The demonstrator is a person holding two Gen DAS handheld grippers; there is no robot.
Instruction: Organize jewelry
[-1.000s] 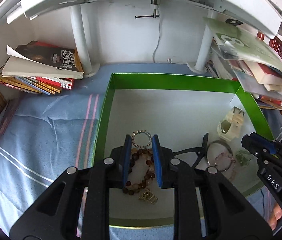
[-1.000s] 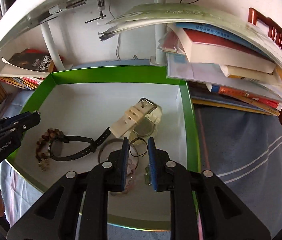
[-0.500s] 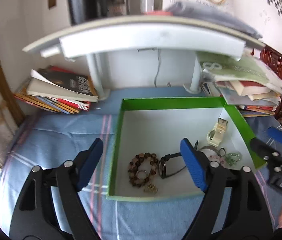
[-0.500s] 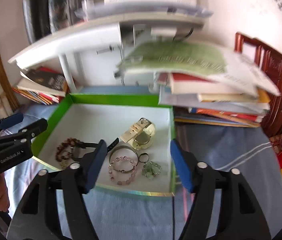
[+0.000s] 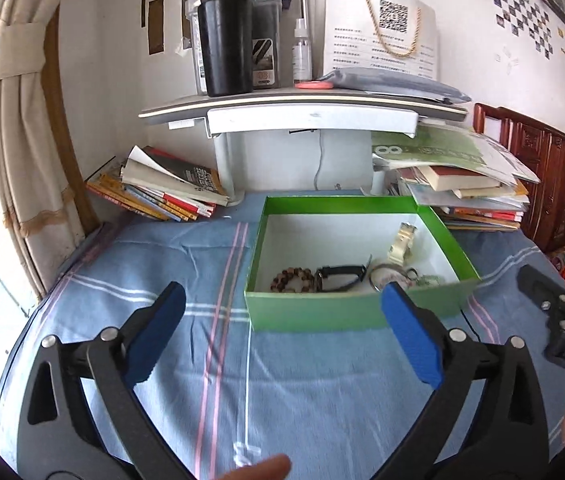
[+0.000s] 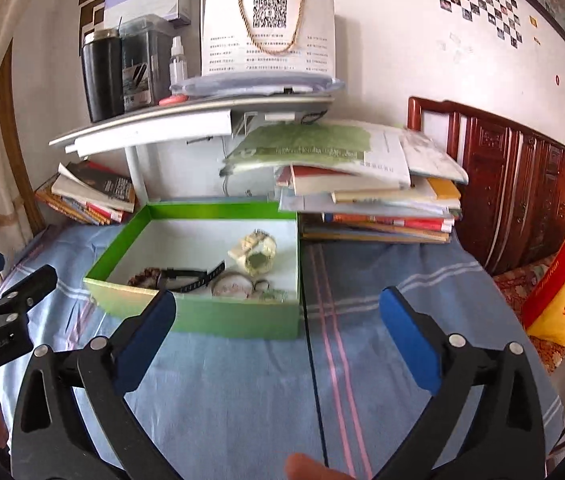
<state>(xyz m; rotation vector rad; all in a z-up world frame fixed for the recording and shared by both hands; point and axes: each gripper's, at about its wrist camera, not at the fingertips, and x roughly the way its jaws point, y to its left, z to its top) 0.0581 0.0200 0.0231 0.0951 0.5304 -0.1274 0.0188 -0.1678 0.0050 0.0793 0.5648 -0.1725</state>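
Note:
A green box (image 5: 322, 312) with a white inside sits on the blue striped cloth. In it lie a brown bead bracelet (image 5: 292, 278), a black watch (image 5: 340, 276), a cream watch (image 5: 400, 246) and a bangle (image 5: 388, 276). My left gripper (image 5: 282, 296) hovers in front of the box, its jaws opening wide with nothing between them. My right gripper (image 6: 277, 298) also hangs before the box (image 6: 202, 316), jaws opening and empty. From there I see the cream watch (image 6: 254, 252), the black watch (image 6: 192, 276) and the bangle (image 6: 232, 288).
Book stacks (image 5: 162, 192) (image 6: 370, 200) flank the box at the back. Above it, a white shelf (image 5: 306, 110) carries a black flask (image 5: 224, 40), a spray bottle and a paper bag. A wooden headboard (image 6: 522, 184) and a red-yellow bag (image 6: 558, 300) stand at right.
Both grippers have drawn back and upward out of the box and opened from nearly shut to wide. The jewelry stays in the box.

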